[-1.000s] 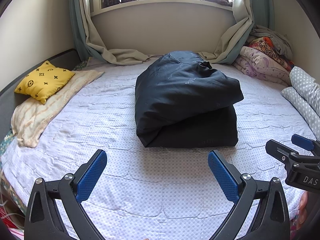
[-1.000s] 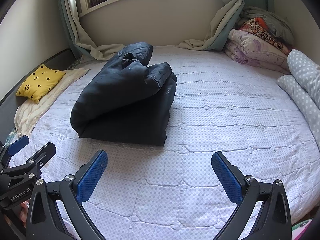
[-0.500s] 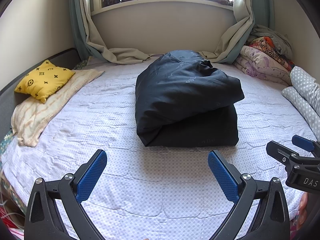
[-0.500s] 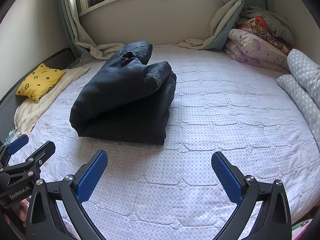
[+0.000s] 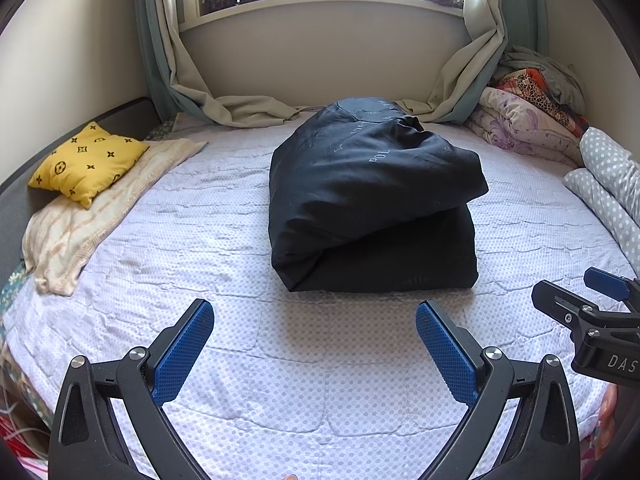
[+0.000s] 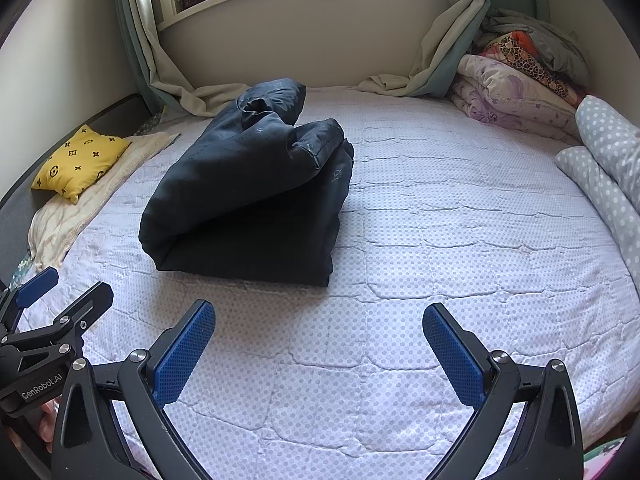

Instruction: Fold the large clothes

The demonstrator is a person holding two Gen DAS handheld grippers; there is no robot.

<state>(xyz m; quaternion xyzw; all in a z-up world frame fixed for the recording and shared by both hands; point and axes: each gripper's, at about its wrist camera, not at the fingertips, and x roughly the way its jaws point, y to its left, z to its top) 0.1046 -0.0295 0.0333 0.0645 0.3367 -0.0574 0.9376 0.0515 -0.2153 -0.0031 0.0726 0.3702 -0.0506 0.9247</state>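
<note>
A large dark navy garment [image 5: 372,200] lies folded into a thick bundle on the bed's white dotted quilt [image 5: 200,240]; it also shows in the right wrist view [image 6: 252,200]. My left gripper [image 5: 314,344] is open and empty, held above the quilt in front of the bundle, apart from it. My right gripper [image 6: 320,350] is open and empty, in front of the bundle and to its right. The right gripper also shows at the right edge of the left wrist view [image 5: 588,320], and the left gripper at the left edge of the right wrist view [image 6: 52,312].
A yellow patterned pillow [image 5: 86,162] on a beige striped towel [image 5: 92,216] lies at the left. Folded quilts [image 5: 524,120] are stacked at the back right, a dotted pillow [image 5: 612,188] at the right. Curtains [image 5: 240,108] drape onto the bed below the window.
Both grippers have stayed open and almost still. The bundle has not moved.
</note>
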